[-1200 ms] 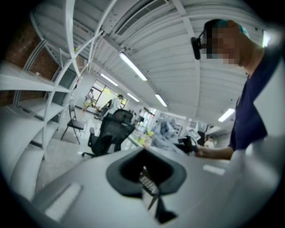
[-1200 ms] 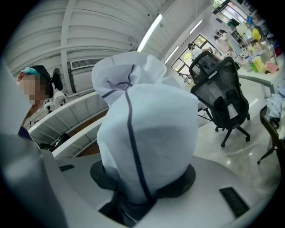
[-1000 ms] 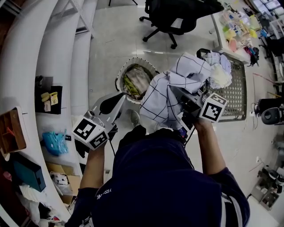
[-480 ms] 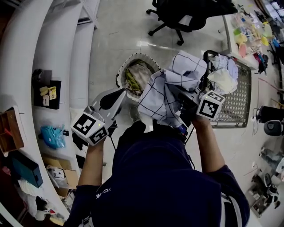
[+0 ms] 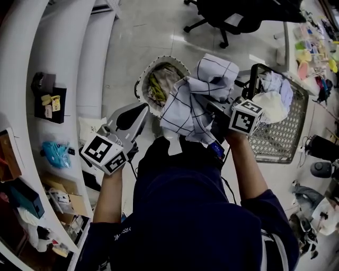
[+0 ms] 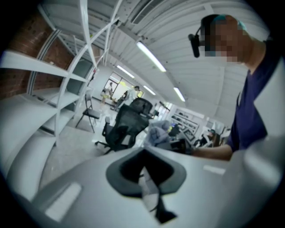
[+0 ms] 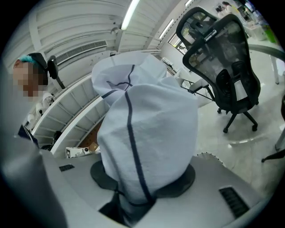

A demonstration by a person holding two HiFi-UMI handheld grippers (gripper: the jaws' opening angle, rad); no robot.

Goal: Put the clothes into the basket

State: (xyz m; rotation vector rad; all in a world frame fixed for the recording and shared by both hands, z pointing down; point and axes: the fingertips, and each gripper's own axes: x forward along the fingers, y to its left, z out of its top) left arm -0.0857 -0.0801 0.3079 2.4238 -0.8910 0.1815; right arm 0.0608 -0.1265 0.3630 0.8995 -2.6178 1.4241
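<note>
A white cloth with dark check lines [image 5: 193, 100] hangs bunched from my right gripper [image 5: 213, 108], which is shut on it. Its left edge overlaps the right rim of the round basket [image 5: 141, 89] on the floor. That basket holds greenish and beige clothes [image 5: 159, 87]. In the right gripper view the cloth [image 7: 142, 133] fills the jaws of the right gripper [image 7: 140, 185] and hides most of what lies ahead. My left gripper [image 5: 141, 111] hovers beside the basket's near left rim. In its own view the left gripper [image 6: 144, 156] looks shut, with nothing between its pads.
A wire mesh basket [image 5: 280, 143] stands at the right with more light clothes [image 5: 273, 100] in it. A black office chair [image 5: 233, 16] is on the floor beyond. White curved shelves [image 5: 58, 63] run along the left, with boxes and small items.
Both grippers have sunk and moved forward. The checked cloth has shifted left, closer over the round basket. The right gripper's grip has not changed.
</note>
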